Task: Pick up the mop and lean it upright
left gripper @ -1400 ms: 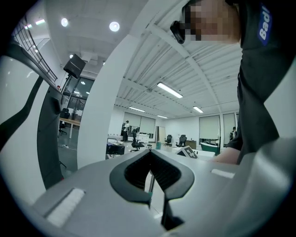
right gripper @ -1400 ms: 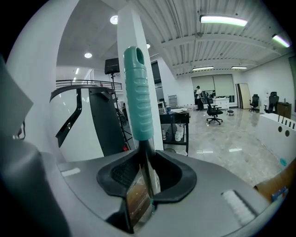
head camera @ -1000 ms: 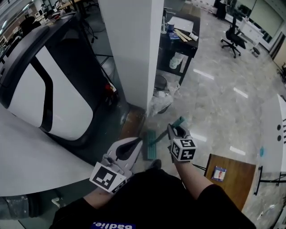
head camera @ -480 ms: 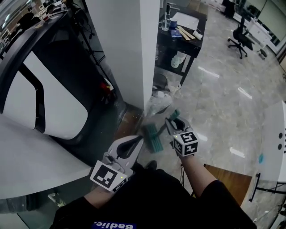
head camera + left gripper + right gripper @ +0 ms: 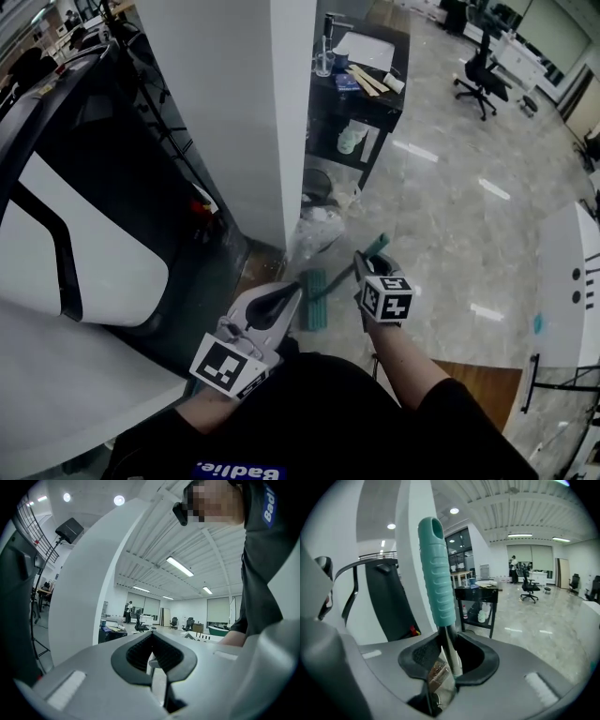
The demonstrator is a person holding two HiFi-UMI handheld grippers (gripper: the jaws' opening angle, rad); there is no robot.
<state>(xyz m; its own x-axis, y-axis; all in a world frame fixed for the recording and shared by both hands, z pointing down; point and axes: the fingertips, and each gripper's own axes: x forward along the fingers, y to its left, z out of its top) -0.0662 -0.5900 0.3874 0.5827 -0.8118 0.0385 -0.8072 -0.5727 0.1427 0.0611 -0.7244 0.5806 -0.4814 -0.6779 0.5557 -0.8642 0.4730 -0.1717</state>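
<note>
Now right gripper (image 5: 449, 640) clamping mop (image 5: 447, 629) just below teal grip (image 5: 437, 573); shaft slanting down-left to head (image 5: 315, 302) resting on floor (image 5: 441, 216) near pillar (image 5: 244, 112); left gripper (image 5: 152, 637) closed, empty, sitting nearer head end.

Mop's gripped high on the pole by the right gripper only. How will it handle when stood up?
Probably stiff: the pole runs straight from the right gripper to the flat mop head near the floor. Likely bottom-heavy, so it may swing about the grip. The thin, smooth-looking pole could twist between the pads.
</note>
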